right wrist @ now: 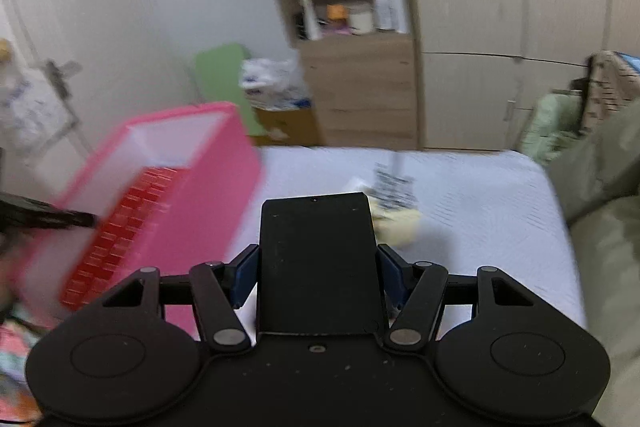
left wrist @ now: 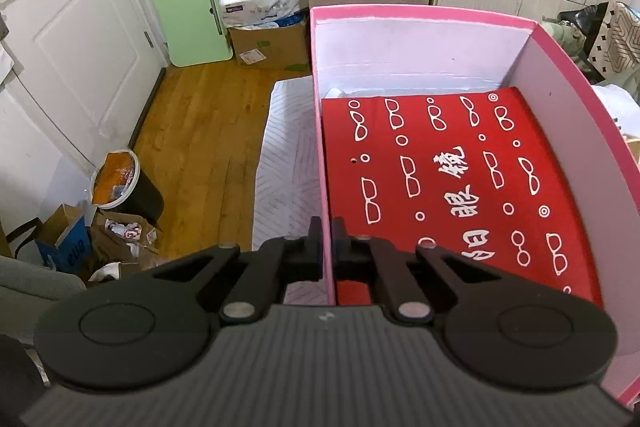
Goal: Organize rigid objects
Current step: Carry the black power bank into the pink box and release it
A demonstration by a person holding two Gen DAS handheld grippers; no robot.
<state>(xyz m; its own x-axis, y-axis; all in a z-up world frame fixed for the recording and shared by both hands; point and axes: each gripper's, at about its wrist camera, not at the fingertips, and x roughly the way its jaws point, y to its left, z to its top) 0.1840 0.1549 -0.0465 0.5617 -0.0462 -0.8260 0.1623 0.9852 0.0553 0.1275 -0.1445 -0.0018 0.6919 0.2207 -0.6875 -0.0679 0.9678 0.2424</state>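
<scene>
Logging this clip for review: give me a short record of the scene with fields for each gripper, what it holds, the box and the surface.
left gripper: shut on the near left wall of the pink box
right gripper: shut on a flat black slab, held above the bed
box contents: red cloth with white glasses print lying on the bottom
surface: white bedspread
other items on bed: yellowish thing with a printed label, too blurred to name
</scene>
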